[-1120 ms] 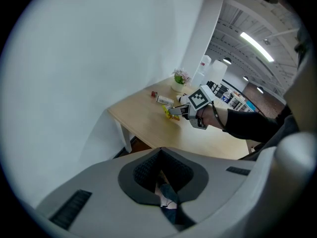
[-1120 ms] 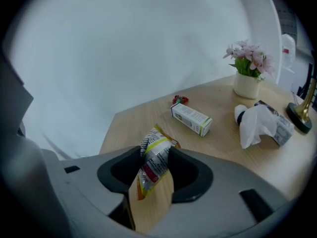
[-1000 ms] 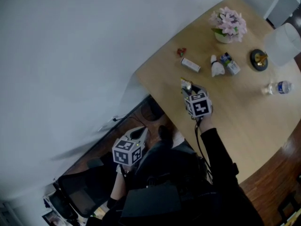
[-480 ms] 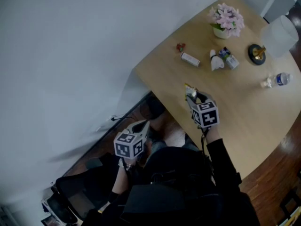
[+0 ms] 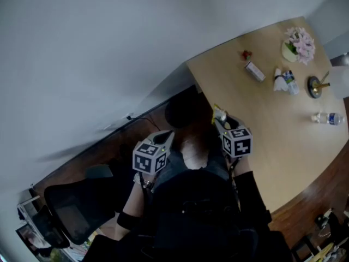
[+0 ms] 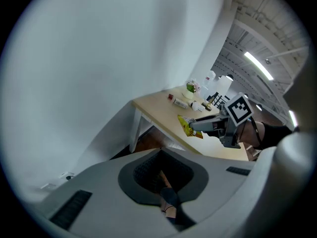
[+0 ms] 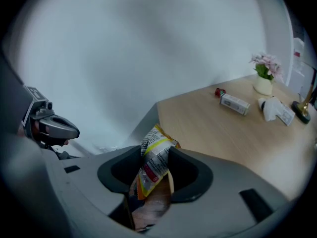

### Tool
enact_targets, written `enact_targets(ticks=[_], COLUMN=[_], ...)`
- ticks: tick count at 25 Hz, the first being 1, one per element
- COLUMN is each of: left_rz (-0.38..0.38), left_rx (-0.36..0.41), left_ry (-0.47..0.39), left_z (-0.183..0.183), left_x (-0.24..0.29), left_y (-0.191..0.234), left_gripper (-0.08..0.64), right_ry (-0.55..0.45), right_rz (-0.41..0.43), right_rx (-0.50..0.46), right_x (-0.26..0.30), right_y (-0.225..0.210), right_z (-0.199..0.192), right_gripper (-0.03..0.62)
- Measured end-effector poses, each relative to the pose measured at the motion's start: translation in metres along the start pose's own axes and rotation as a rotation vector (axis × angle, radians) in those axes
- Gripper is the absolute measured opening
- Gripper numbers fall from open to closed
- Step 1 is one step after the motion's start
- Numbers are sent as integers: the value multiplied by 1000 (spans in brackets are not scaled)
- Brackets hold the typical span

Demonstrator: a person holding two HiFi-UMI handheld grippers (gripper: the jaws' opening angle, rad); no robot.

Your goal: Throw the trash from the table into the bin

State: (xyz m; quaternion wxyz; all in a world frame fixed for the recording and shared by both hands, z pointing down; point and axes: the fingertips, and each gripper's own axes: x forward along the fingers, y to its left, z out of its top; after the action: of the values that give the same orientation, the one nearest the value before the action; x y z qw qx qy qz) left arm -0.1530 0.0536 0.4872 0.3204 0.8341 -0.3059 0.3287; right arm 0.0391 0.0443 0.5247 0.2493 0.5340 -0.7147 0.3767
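Right gripper (image 5: 220,117) clamped on yellow wrapper (image 7: 154,158), at table (image 5: 272,146) edge, left gripper (image 5: 166,138) closed, empty, dark bin (image 5: 182,112) on floor ahead.

Head camera overhead, jaw cameras low; shared table (image 5: 272,132)

In the head view the marker cube of the right tongs (image 5: 221,119) hides most of the snack wrapper (image 5: 218,112); only its yellow top shows. In the right gripper view the wrapper's lower end drops out of sight between the jaws, and its print is too blurred to read. The narrow slit between the jaws of the left tongs (image 6: 166,192) shows only murky brown and dark patches. A dark round shape (image 5: 182,111) by the corner of the bench (image 5: 272,141) is lost in shadow. The small red thing (image 5: 247,54) is too small to identify. The bench runs off the right edge, and the black chair (image 5: 71,212) is cut at the lower left.
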Motion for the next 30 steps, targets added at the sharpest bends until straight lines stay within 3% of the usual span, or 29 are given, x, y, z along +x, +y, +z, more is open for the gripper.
enact_targets(ticks=[6,12,19,30], left_rz=[19,26,2,15], left_rx=[-52,-101,-140,-163], left_ry=[5,35,7,87], left_z=[-26,-55,-83,-142], left_x=[-19,-19,32,99], left_y=[57,95,134,164], left_gripper=[5,5,5,5], right_ry=[85,169,241,335], right_rz=[67,102,101,98], right_rx=[-63,-97,-105,-66], right_x=[52,105,212,371], right_y=[82,129,126,109], right_z=[-12,-33,-84,-177], right_gripper=[186,186,186,187])
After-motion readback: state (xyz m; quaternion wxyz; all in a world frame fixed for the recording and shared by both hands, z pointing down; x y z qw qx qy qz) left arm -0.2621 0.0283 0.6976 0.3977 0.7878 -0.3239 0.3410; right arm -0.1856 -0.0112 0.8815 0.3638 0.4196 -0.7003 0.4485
